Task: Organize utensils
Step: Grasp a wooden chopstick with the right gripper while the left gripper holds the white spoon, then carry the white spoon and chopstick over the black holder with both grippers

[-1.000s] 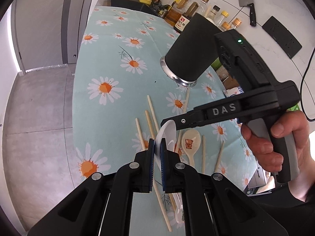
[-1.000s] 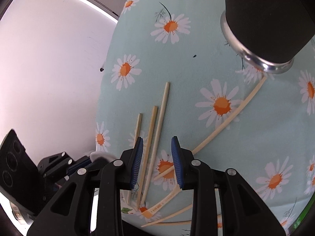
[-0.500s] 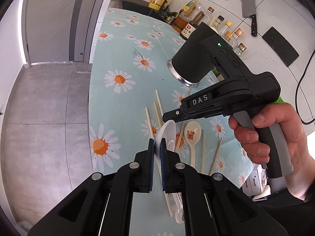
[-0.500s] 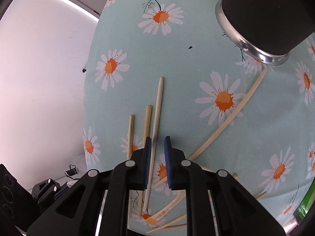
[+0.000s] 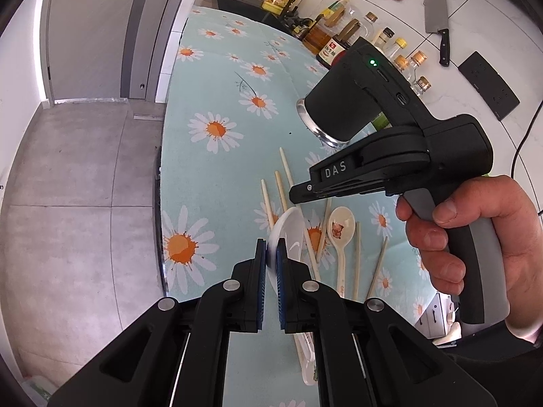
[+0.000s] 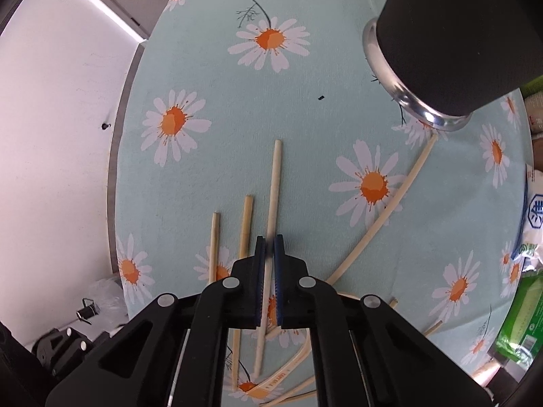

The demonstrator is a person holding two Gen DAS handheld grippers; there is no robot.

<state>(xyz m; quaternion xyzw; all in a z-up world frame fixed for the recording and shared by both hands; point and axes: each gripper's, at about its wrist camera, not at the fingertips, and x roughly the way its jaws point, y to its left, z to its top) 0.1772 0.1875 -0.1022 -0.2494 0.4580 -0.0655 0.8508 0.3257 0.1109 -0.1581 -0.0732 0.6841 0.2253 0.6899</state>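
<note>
Over the daisy tablecloth (image 6: 305, 129) I hold both tools above the scattered utensils. My left gripper (image 5: 270, 257) has its jaws pinching the white spoon (image 5: 288, 234), lifted clear of the cloth. My right gripper (image 6: 269, 254) has its jaws pressed onto the longest chopstick (image 6: 275, 176), with two shorter chopsticks (image 6: 245, 224) just beside it. Beyond them stands the black cup (image 6: 451, 37), and a printed spoon (image 5: 340, 227) lies near.

The surface (image 6: 305, 129) wore a pale blue daisy cloth. On it lay loose chopsticks (image 6: 244, 227), a printed spoon (image 5: 340, 234) and a black cup (image 6: 441, 44) on its side.
</note>
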